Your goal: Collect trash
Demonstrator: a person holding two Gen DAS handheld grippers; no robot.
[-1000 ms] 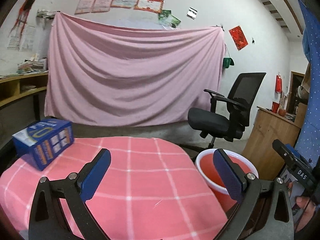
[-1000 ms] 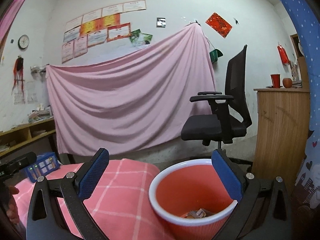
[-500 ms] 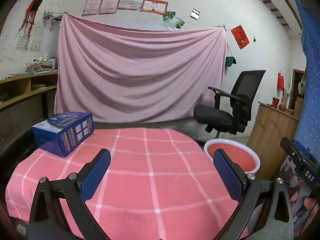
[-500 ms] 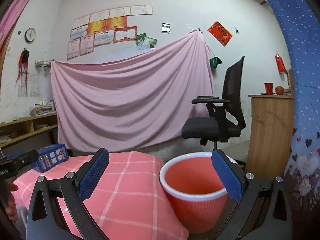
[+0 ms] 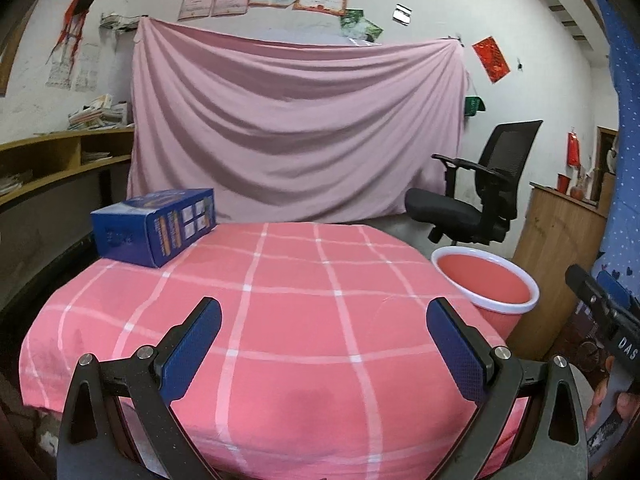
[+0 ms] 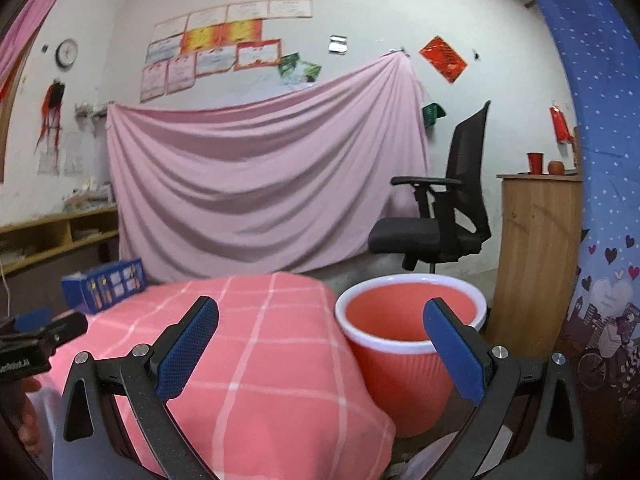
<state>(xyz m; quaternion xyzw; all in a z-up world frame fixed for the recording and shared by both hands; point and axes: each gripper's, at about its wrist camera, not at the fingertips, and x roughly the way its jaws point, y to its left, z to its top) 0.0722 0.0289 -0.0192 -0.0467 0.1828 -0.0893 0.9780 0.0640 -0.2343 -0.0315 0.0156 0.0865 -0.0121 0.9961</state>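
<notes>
My left tool (image 5: 324, 344) hangs wide and empty over the near edge of the bench (image 5: 296, 320); my right tool (image 6: 320, 344), just as wide and just as empty, spans the bench's right edge and the bin (image 6: 404, 364). I count two tools, one bin and one box. The bin, red with a white rim, stands on the floor just beside the bench, ahead and right of the left tool and directly ahead of the right one, its far-right finger (image 6: 452, 356) overlapping the rim. Its bottom is hidden from both views. The blue box (image 5: 156, 224) sits on the bench's far left corner, well apart from both tools. Beyond are one pink sheet (image 5: 296, 128) on the wall, one black chair (image 5: 480, 200) and one wooden cabinet (image 6: 536, 248). Nothing lies between tools and bin.
</notes>
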